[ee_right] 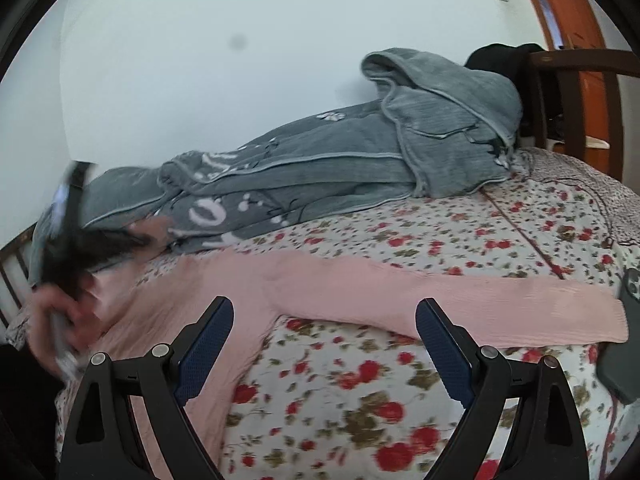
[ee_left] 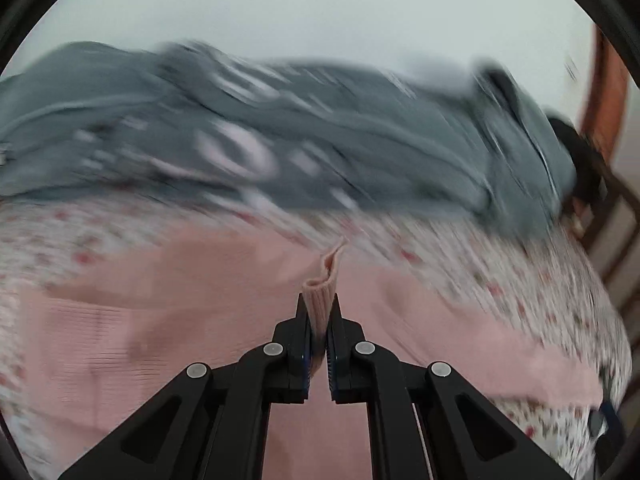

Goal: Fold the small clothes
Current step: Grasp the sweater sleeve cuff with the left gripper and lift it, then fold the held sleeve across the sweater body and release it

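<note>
A pink ribbed top [ee_right: 320,280] lies spread on the floral bedsheet [ee_right: 360,400], one long sleeve [ee_right: 520,304] stretched to the right. My left gripper [ee_left: 319,312] is shut on a ribbed pink cuff [ee_left: 322,296] and holds it above the garment [ee_left: 160,320]; that view is blurred by motion. The left gripper also shows as a dark blur at the far left of the right wrist view [ee_right: 68,240], with the hand below it. My right gripper [ee_right: 324,312] is open and empty, just above the sheet in front of the sleeve.
A grey patterned blanket [ee_right: 360,160] lies heaped along the white wall at the back of the bed. A dark phone [ee_right: 624,340] rests at the right edge. A wooden chair [ee_right: 576,92] and orange door [ee_right: 584,20] stand at the far right.
</note>
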Demonstrator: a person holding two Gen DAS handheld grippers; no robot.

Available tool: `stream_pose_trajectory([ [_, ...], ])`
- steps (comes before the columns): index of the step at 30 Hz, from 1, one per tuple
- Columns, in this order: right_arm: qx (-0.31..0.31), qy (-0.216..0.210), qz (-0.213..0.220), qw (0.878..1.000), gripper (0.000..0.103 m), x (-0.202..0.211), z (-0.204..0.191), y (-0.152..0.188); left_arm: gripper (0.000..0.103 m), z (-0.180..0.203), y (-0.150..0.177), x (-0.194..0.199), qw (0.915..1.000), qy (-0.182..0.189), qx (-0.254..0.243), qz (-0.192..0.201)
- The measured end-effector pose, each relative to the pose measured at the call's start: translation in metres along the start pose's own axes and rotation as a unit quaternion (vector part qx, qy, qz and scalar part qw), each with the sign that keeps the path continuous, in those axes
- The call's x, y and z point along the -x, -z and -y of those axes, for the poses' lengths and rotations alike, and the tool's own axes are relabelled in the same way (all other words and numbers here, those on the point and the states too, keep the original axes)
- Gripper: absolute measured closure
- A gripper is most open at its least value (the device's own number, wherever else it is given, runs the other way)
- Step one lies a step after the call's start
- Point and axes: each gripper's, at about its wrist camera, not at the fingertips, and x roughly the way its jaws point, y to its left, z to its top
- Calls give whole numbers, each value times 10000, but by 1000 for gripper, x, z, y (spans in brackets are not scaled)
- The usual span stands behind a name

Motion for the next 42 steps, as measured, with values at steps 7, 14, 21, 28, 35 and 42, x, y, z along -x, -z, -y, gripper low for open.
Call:
stream_pose_trajectory([
  [7,-82,-165,-90,9998,12,-7,4,-5,78,35,50,-31,9923,-4,-837,-914],
  [14,243,-238,-304,9990,11,-22,-20,1,17,-47,49,75,9934,-530,-712,721],
  [21,655,-340,-636,9952,22,-53,-62,9,14,-175,58,105,9811,-1707,231,885],
  [28,1177,-344,-1149,9858,41,-109,-117,-4,14,-252,44,80,9809,-1408,1207,593],
  [35,1257,-198,-1814,9751,56,-175,-126,9,14,-262,54,67,9872,-1035,1035,635],
  [42,856,-516,-2282,9685,66,-199,-113,17,14,-267,57,51,9927,-730,913,284],
])
